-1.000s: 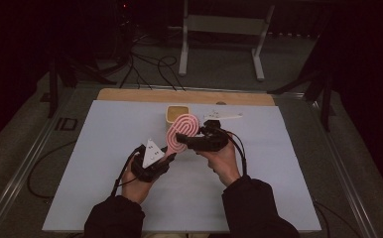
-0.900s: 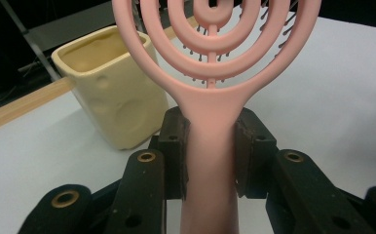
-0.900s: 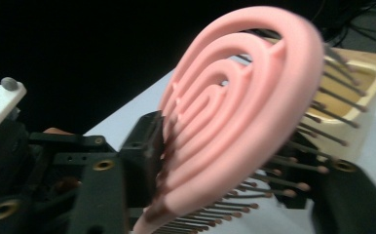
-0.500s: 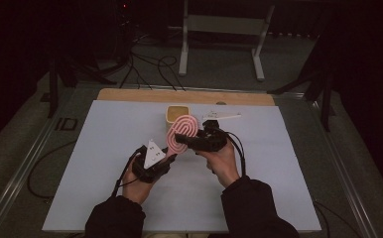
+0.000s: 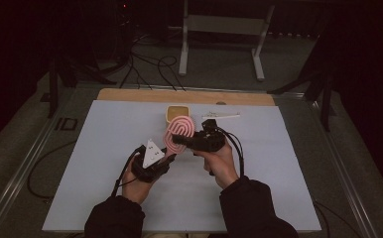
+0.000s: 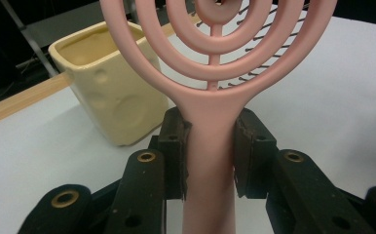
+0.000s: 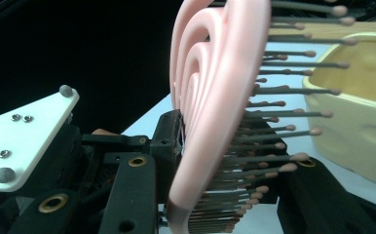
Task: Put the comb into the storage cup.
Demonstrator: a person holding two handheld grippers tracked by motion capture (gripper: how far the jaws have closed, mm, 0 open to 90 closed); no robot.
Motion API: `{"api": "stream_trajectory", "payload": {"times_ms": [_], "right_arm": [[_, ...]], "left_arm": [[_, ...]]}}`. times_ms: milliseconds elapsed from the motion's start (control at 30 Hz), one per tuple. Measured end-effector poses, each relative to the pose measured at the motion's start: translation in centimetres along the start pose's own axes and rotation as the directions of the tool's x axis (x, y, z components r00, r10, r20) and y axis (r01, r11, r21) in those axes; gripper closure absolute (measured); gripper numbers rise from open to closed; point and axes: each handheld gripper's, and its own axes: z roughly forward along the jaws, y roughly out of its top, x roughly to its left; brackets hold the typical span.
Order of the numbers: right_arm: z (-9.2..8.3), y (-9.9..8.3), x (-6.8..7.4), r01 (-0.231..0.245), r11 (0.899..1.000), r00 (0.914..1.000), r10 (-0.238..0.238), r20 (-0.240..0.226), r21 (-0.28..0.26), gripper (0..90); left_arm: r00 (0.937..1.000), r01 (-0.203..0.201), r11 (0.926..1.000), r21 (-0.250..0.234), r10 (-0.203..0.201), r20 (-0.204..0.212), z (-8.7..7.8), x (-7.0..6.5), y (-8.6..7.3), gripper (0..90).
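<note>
A pink hairbrush (image 5: pixel 182 130) with a ringed head stands upright above the white table. My left gripper (image 5: pixel 168 151) is shut on its handle (image 6: pixel 210 146), both pads pressing the sides. My right gripper (image 5: pixel 176 139) comes in from the right at the brush head (image 7: pixel 210 107). Its jaws have just been closing, with the head between them. One pad lies against the head's smooth back, and the bristle tips (image 7: pixel 293 168) meet the other jaw. A cream ceramic cup (image 5: pixel 178 113) stands on the table just behind the brush.
A thin white object (image 5: pixel 222 115) lies on the table to the right of the cup. A wooden strip (image 5: pixel 184 95) runs along the far edge of the white table top (image 5: pixel 288 168). Cables and a metal stand are on the dark floor beyond.
Both hands and the brush keep their places in the high view; I make out no shift there.
</note>
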Motion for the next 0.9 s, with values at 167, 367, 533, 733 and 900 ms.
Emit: {"api": "stream_trajectory", "payload": {"times_ms": [167,367,533,733,900], "right_arm": [[0.1,-0.1,0.1,-0.004,1.0,1.0,0.004,0.004,-0.003,63.1],[0.4,0.0,0.4,0.006,1.0,1.0,-0.006,-0.003,-0.013,63.3],[0.4,-0.2,0.3,0.013,1.0,0.9999,-0.013,0.002,-0.021,63.4],[0.3,-0.1,0.2,0.016,1.0,0.9998,-0.016,0.011,-0.026,63.4],[0.0,0.0,0.0,0.015,1.0,0.9998,-0.015,0.016,-0.028,63.4]], "left_arm": [[0.9999,-0.004,0.9999,0.009,0.004,0.01,0.0,0.1,0.0,68.5],[0.9999,-0.017,0.9999,0.003,0.017,0.003,-0.2,0.1,0.0,58.9],[1.0,-0.002,1.0,0.004,0.002,0.008,-0.5,0.5,0.0,46.0],[0.9989,0.047,0.9982,-0.036,-0.047,-0.001,-1.6,1.2,0.0,26.0],[0.9947,0.1,0.9923,-0.073,-0.101,-0.016,-3.4,2.5,-0.9,11.1]]}}
